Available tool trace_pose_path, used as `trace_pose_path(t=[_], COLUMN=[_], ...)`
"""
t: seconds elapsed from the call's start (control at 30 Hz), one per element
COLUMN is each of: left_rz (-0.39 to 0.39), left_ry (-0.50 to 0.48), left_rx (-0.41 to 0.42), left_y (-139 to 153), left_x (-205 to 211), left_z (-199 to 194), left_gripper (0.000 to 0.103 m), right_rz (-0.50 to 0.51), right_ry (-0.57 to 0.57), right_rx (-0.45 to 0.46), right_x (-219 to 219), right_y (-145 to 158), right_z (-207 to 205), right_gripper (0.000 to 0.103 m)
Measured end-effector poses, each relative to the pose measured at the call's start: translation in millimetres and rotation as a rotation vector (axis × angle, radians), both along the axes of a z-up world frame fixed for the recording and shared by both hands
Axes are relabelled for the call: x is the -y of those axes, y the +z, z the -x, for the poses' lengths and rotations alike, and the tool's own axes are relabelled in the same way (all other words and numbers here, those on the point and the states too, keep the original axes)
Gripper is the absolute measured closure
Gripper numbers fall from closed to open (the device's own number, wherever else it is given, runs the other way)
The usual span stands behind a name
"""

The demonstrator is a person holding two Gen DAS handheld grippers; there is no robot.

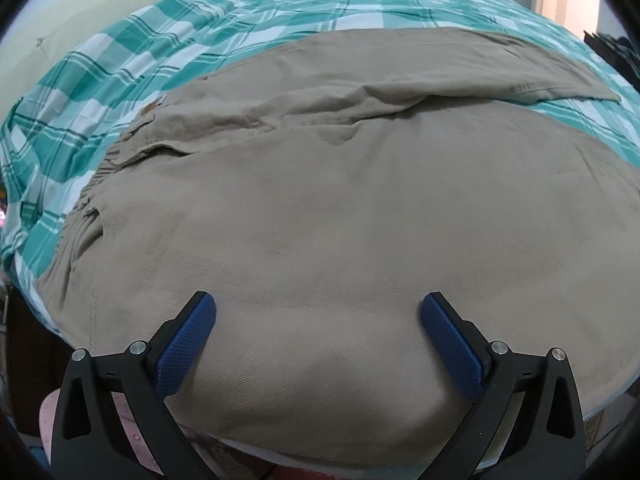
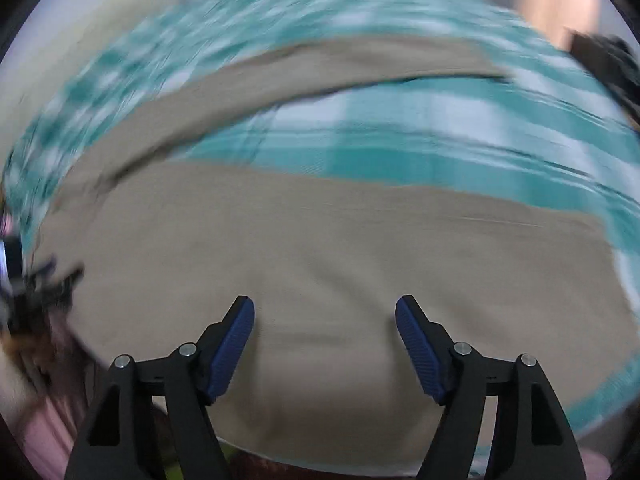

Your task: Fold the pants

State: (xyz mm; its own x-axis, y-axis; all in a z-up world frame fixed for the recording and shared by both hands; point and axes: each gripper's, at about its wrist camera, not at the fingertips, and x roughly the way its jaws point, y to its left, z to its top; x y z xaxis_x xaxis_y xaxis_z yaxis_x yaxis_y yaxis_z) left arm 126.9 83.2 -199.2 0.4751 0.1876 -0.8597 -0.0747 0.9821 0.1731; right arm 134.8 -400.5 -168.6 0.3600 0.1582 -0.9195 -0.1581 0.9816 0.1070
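Khaki pants (image 1: 340, 208) lie spread on a bed, waistband to the left, legs running right. The far leg (image 1: 460, 60) angles away from the near one. My left gripper (image 1: 318, 304) is open, its blue pads over the near edge of the seat area, nothing between them. In the right wrist view, which is motion-blurred, the pants (image 2: 320, 248) show as a near leg and a far leg (image 2: 280, 80) with bedsheet between. My right gripper (image 2: 325, 308) is open over the near leg's front edge, empty.
A teal and white checked bedsheet (image 1: 200, 20) covers the bed; it also shows in the right wrist view (image 2: 440, 128). A pale wall (image 1: 80, 12) stands at the far left. Dark objects (image 1: 612, 56) stand at the far right. The bed's front edge is just below both grippers.
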Motion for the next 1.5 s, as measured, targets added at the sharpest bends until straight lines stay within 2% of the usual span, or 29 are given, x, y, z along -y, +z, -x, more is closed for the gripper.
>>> trace_pose_path(t=[0.03, 0.07, 0.13, 0.2, 0.23, 0.3, 0.37, 0.43, 0.5, 0.53, 0.6, 0.7, 0.77, 0.87, 0.93, 1.0, 1.03, 1.1, 1.17, 1.2, 1.23, 1.33, 1.37, 1.43, 1.47, 1.5], left_rz=[0.002, 0.003, 0.0, -0.003, -0.007, -0.017, -0.018, -0.017, -0.013, -0.013, -0.013, -0.02, -0.024, -0.024, -0.024, -0.02, -0.019, -0.02, -0.024, -0.026, -0.028, -0.025, -0.026, -0.024, -0.023, -0.024], left_ry=[-0.002, -0.004, -0.011, -0.014, -0.013, -0.012, -0.007, -0.007, -0.008, -0.009, -0.013, -0.013, -0.01, -0.003, -0.004, -0.008, -0.011, -0.017, -0.017, -0.016, -0.016, -0.011, -0.01, -0.008, -0.009, -0.01], left_rx=[0.001, 0.002, 0.006, 0.012, 0.013, 0.013, 0.012, 0.009, 0.008, 0.008, 0.011, 0.014, 0.014, 0.012, 0.011, 0.014, 0.015, 0.022, 0.025, 0.025, 0.025, 0.017, 0.015, 0.013, 0.014, 0.016], left_y=[0.1, 0.5, 0.3, -0.2, -0.9, -2.3, -2.4, -1.8, -0.8, -0.5, -0.7, -2.4, -2.9, -2.8, -2.7, -1.8, -1.5, -1.5, -2.5, -3.0, -3.0, -2.4, -2.3, -1.7, -1.5, -1.4], left_x=[-1.2, -1.7, -2.2, -2.3, -2.0, -0.6, -0.5, -0.9, -1.5, -1.6, -1.7, -0.7, 0.1, 0.4, 0.4, -0.6, -0.9, -0.9, -0.4, 0.0, 0.3, -0.6, -0.5, -0.5, -0.6, -0.7], left_z=[-0.2, 0.2, 1.3, 1.7, 1.1, 0.4, -0.4, -0.9, -0.7, -0.3, 0.9, 0.8, 0.4, -0.5, -0.5, 0.5, 1.1, 2.6, 2.5, 2.0, 1.6, -0.3, -0.7, -0.8, -0.2, 0.3], left_gripper=[0.001, 0.001, 0.001, 0.001, 0.001, 0.001, 0.001, 0.001, 0.001, 0.001, 0.001, 0.001, 0.001, 0.001, 0.001, 0.001, 0.001, 0.001, 0.001, 0.001, 0.001, 0.001, 0.001, 0.001, 0.001, 0.001], right_rz=[0.065, 0.121, 0.166, 0.155, 0.162, 0.176, 0.114, 0.07, 0.188, 0.218, 0.164, 0.137, 0.141, 0.093, 0.127, 0.269, 0.263, 0.168, 0.297, 0.324, 0.285, 0.081, 0.089, 0.209, 0.229, 0.225], right_ry=[0.051, 0.093, 0.036, -0.043, -0.045, -0.049, -0.016, 0.012, 0.052, 0.043, -0.056, -0.099, -0.11, -0.048, -0.024, -0.005, -0.02, -0.115, -0.178, -0.172, -0.15, -0.013, 0.055, 0.136, 0.127, 0.066], right_rx=[-0.049, -0.045, -0.044, -0.064, -0.067, -0.055, -0.015, -0.032, -0.065, -0.047, -0.064, -0.081, -0.06, 0.014, -0.009, -0.034, -0.03, -0.061, -0.056, -0.039, -0.036, -0.057, -0.083, -0.111, -0.11, -0.123], right_x=[-10.9, -11.2, 5.3, 33.4, 35.8, 31.4, 17.6, 6.3, 3.1, 11.1, 47.8, 63.5, 58.1, 27.4, 15.3, 24.7, 32.2, 68.5, 85.7, 86.4, 85.0, 64.3, 52.3, 44.4, 53.1, 74.9], right_y=[-15.4, -27.1, -30.9, -27.5, -25.2, -12.6, -2.9, -10.7, -32.8, -35.9, -34.2, -28.9, -13.4, 1.0, -12.3, -37.8, -35.7, -32.9, -26.0, -20.3, -13.5, -1.4, -7.5, -25.0, -29.4, -31.5], right_z=[0.5, -1.2, -6.7, -11.4, -13.0, -14.0, -18.1, -25.0, -28.2, -28.9, -29.4, -30.1, -30.4, -46.9, -50.7, -62.3, -52.6, -48.8, -41.6, -38.9, -33.5, -6.9, 1.6, 10.7, 14.0, 14.3], right_gripper=[0.03, 0.024, 0.018, 0.018, 0.018, 0.018, 0.018, 0.019, 0.017, 0.011, 0.01, 0.01, 0.01, 0.011, 0.013, 0.013, 0.011, 0.008, 0.012, 0.013, 0.013, 0.012, 0.012, 0.012, 0.01, 0.007])
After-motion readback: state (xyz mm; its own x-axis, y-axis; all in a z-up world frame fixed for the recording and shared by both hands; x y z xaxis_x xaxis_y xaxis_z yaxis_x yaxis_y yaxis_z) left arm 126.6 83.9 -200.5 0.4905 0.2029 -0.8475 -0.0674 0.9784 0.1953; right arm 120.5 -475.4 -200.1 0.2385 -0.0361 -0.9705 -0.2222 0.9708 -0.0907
